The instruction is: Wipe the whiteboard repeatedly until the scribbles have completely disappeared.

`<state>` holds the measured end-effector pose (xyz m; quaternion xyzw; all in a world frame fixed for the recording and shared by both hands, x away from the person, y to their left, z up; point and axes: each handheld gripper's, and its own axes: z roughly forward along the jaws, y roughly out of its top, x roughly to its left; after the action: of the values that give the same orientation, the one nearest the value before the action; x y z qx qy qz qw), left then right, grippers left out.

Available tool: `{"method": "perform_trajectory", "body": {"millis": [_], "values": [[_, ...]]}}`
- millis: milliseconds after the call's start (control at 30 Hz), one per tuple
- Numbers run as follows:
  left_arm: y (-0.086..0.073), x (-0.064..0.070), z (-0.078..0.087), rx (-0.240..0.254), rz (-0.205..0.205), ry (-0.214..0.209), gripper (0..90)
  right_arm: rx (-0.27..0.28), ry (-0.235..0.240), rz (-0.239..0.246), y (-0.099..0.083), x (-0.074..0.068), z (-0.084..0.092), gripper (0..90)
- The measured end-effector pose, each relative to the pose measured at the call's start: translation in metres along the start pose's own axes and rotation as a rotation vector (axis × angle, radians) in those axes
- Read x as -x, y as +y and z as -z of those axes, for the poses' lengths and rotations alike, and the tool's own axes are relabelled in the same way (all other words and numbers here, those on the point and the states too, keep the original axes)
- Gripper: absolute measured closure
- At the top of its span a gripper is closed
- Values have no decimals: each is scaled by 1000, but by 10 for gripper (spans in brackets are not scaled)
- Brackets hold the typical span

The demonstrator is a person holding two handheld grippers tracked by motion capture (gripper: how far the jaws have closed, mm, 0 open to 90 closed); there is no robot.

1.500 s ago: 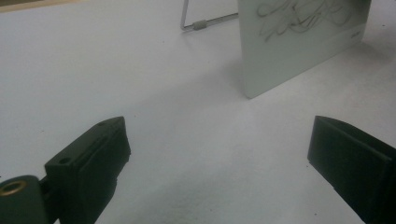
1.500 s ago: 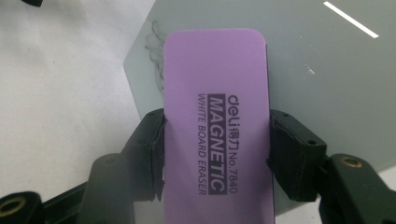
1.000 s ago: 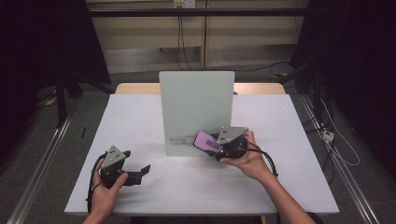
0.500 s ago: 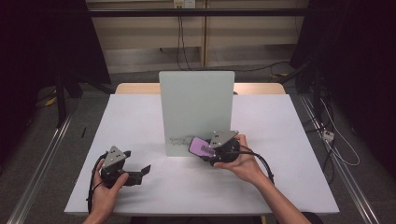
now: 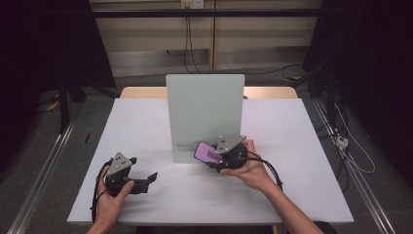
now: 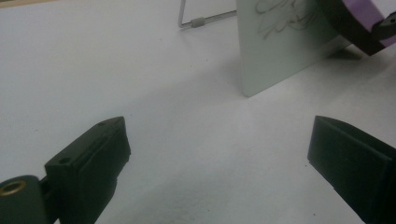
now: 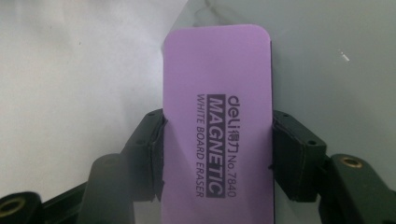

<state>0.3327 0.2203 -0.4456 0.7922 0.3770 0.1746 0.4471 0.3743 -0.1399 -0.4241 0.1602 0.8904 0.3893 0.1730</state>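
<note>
The right claw (image 5: 210, 157) is gripping a purple rectangular magnetic whiteboard eraser (image 7: 217, 116) by its long sides, jaws pressing in from both edges, and is holding it against the lower part of a small upright pale whiteboard (image 5: 204, 107) that is standing on the white tabletop (image 5: 302, 185). The eraser is sitting right at the grey scribbled marker marks (image 5: 184, 146) near the board's bottom edge. The left claw (image 5: 152, 178) is resting low on the tabletop, well apart from the board, with its jaws standing wide and nothing between them.

Risks, as I am judging them: the board is propped on a thin wire stand (image 6: 198, 21), so pushing too hard with the eraser could be tipping or sliding it backward, especially since the left claw is not bracing it. The grip is only on the eraser's narrow edges, so a sideways drag could be twisting it out of the jaws. Wiping with the eraser tilted could be leaving part of the scribble behind.

Hard to make out: the eraser's felt face and whether it is lying flat on the board are hidden. The scribble is partly covered by the eraser, so its full extent is unclear. The stand is cut off at the left gripper view's top edge.
</note>
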Motion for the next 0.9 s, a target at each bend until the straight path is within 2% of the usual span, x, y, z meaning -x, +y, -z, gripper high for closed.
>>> {"method": "perform_trajectory", "body": {"millis": [100,300,367,467,900], "values": [[0,-1,0,3,6,1,55,30,-24,-8,4,6,9,416],[0,-1,1,6,2,2,55,104,-104,-34,10,22,36,416],[0,-1,1,4,1,1,55,114,-111,-42,10,25,40,416],[0,0,0,0,3,0,55,109,-114,-31,8,23,38,416],[0,0,-1,-6,-3,-4,55,95,-71,-12,11,10,12,416]]}}
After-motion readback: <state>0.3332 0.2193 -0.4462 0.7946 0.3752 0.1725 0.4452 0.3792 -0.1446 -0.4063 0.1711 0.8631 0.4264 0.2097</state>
